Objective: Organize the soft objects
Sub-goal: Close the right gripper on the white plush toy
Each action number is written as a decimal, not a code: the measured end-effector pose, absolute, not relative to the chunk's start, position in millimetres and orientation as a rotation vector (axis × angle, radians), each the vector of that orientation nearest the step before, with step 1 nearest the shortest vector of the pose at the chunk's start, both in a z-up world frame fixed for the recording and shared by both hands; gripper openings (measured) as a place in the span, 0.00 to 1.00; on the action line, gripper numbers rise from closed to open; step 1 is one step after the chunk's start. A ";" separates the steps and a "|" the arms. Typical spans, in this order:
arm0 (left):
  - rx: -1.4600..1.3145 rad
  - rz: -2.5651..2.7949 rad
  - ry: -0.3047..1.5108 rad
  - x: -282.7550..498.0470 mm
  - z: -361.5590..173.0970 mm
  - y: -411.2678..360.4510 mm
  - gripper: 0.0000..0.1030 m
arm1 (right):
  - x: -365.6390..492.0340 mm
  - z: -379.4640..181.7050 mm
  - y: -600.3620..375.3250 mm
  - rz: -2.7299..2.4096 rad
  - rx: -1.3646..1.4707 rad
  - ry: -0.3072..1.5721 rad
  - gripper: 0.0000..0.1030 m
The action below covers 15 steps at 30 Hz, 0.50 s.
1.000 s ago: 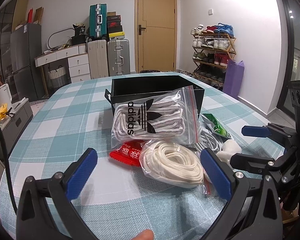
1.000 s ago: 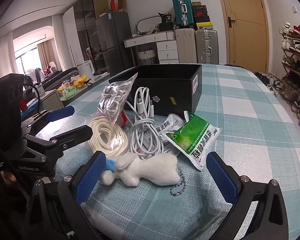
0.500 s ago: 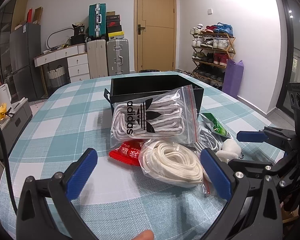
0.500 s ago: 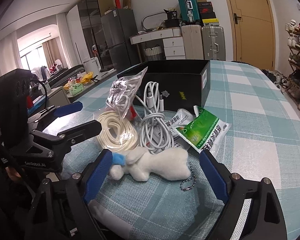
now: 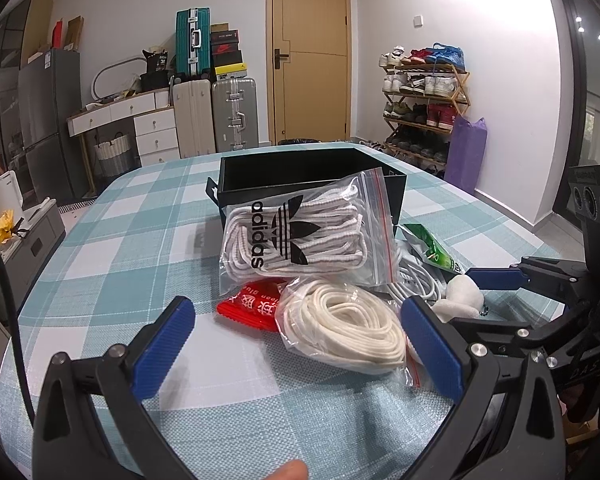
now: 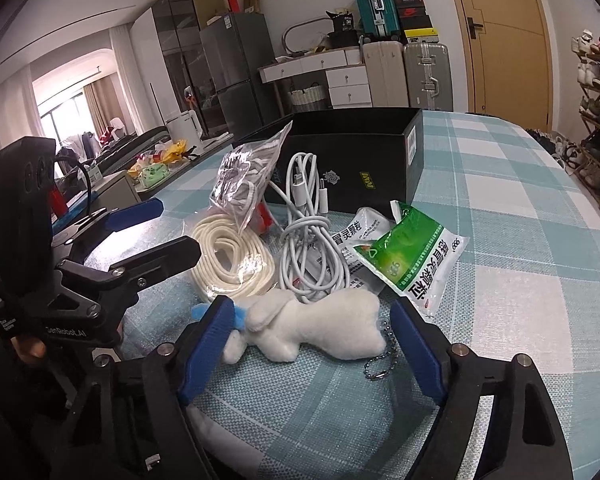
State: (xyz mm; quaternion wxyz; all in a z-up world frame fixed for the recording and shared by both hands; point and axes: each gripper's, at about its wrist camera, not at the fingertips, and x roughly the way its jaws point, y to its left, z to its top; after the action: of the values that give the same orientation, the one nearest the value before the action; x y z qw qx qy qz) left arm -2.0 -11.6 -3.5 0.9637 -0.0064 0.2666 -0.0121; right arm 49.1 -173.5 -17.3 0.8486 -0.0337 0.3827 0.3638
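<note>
1. Two grippers work over one crowded heap on the checked tabletop (image 6: 500, 240). The right gripper (image 6: 312, 344) straddles the white plush toy (image 6: 324, 328), which lies at the near edge of the heap. Its jaws have just been closing around the toy. The left pad seems to touch the toy's blue tuft end, while the right pad stands just beside its other end, so I judge nothing is gripped yet.

2. The toy is soft and lies lengthwise between the pads. A squeeze may fold it or let it squirt out toward the near edge of the tabletop.

3. Its ball chain (image 6: 380, 364) trails near the right pad. If pinched or snagged, it could drag or swing when the toy is lifted.

4. The white cables (image 6: 312, 256) touch the toy's far side, and the green sachet (image 6: 412, 256) lies just right of it. A sloppy lift could pull either along.

5. The left gripper (image 5: 296, 344) hovers with its jaws wide open and empty, framing the bagged cream cord (image 5: 344, 328). The two tools are near each other, and a sideways swing risks a knock.

6. The black box (image 6: 356, 152) stands at the far side. The branded lace bag (image 5: 304, 236) leans against its front wall and could topple on a careless carry.
</note>
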 end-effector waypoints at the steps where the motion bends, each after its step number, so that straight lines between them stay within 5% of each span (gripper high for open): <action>1: -0.013 -0.025 0.539 -2.0 -3.6 -11.7 1.00 | 49.0 -17.7 -173.0 0.767 -0.071 0.808 0.79; 15: 0.028 -0.038 0.579 1.4 -3.2 -19.4 1.00 | 50.5 -17.6 -173.7 0.751 -0.092 0.784 0.58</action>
State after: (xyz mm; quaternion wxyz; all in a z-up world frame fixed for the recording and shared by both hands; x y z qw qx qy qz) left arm 1.4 -19.4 -3.2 0.9581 0.0137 0.2854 -0.0188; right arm 50.5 -173.7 -17.6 0.8551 -0.0437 0.3731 0.3573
